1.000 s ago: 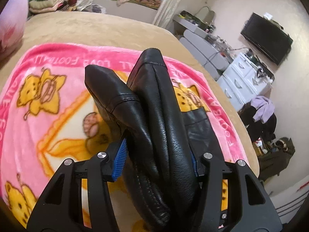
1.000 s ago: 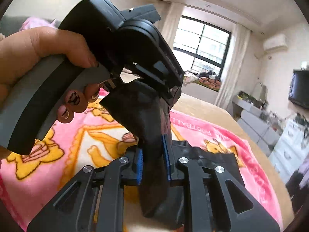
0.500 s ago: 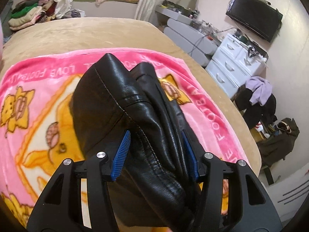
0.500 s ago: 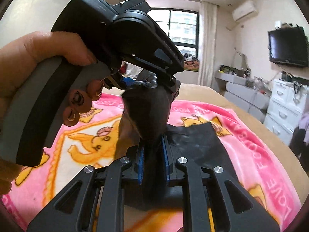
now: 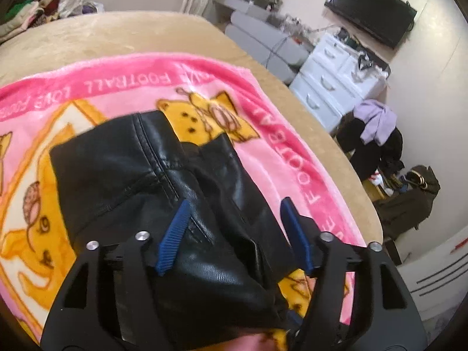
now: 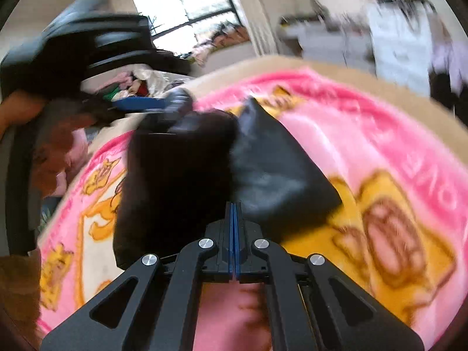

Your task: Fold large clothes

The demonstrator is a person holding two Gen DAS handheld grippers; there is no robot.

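Black, glossy leather trousers [image 5: 140,175] are laid folded on the pink blanket [image 5: 292,158]. They are straddled by the opening left gripper [image 5: 234,228], untouched by its pads. The right gripper [image 6: 234,213] is pressed fully closed, empty.

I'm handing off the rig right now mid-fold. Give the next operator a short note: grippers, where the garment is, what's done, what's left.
Left gripper: jaws opening, the black leather garment between the blue pads, which no longer clamp it.
Right gripper: shut and empty, just at the garment's near edge.
Garment: lying in a folded bundle on the pink cartoon blanket spread over the tan bed.
Done: the fold is laid down and the right side let go.
Left: pull the left gripper clear, check the bundle is flat, then probably smooth it or fold it once more.
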